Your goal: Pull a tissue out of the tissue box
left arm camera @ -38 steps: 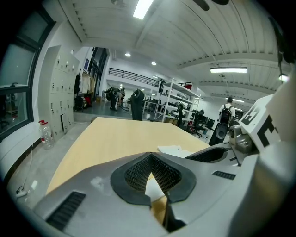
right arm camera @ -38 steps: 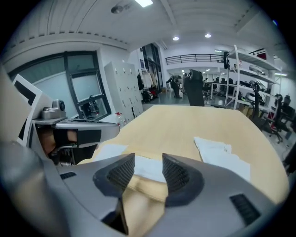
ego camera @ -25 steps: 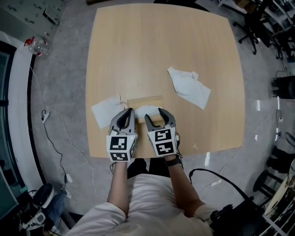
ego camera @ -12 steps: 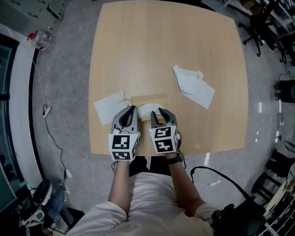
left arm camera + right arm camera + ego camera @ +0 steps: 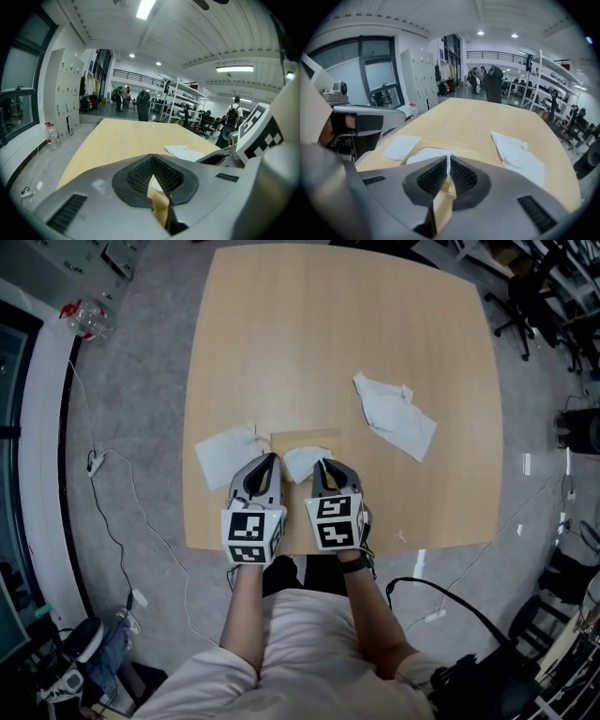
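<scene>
The right gripper is closing its jaws, with a thin fold of the tissue pinched between the pads. The tissue stands out of the tissue box at the near edge of the table. The left gripper, jaws together, sits at the box's left end. A flat sheet lies just left of the box, and a crumpled sheet lies farther right.

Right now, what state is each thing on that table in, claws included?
tissue box: tissue poking out
poking tissue: partly out of box
left tissue: lying loose
right tissue: loose, crumpled
left claw: shut, empty
right claw: closing on poking tissue
</scene>
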The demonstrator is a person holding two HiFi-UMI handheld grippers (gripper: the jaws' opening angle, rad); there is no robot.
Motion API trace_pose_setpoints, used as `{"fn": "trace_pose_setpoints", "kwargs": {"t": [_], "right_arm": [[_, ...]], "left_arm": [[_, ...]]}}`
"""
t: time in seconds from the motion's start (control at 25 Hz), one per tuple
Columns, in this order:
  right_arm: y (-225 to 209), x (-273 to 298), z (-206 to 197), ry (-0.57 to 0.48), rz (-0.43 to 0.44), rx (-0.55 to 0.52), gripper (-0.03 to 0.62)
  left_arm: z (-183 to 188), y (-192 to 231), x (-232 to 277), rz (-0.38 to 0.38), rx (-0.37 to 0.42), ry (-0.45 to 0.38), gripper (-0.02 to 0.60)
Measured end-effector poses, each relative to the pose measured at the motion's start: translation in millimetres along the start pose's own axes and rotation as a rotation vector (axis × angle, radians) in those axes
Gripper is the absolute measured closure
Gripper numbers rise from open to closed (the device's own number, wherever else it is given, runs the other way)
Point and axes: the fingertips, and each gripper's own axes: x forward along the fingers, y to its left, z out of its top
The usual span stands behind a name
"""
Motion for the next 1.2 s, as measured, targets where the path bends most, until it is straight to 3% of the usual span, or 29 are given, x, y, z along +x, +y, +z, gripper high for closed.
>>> {"fn": "trace_pose_setpoints", "kwargs": {"t": [0.68,1.2], "right_arm": [[8.3,-50.9,43.3,-0.146,-0.047,0.010,0.580],[25.2,-151.8,112.1,-0.485,-0.070,0.069,0.582]], "left_arm": [[40.8,-4.4,-40.0,-0.004,0.039,-0.119,0.580],[111.8,-22.1,-103.0,-0.050,0.110,-0.316,0.580]]}}
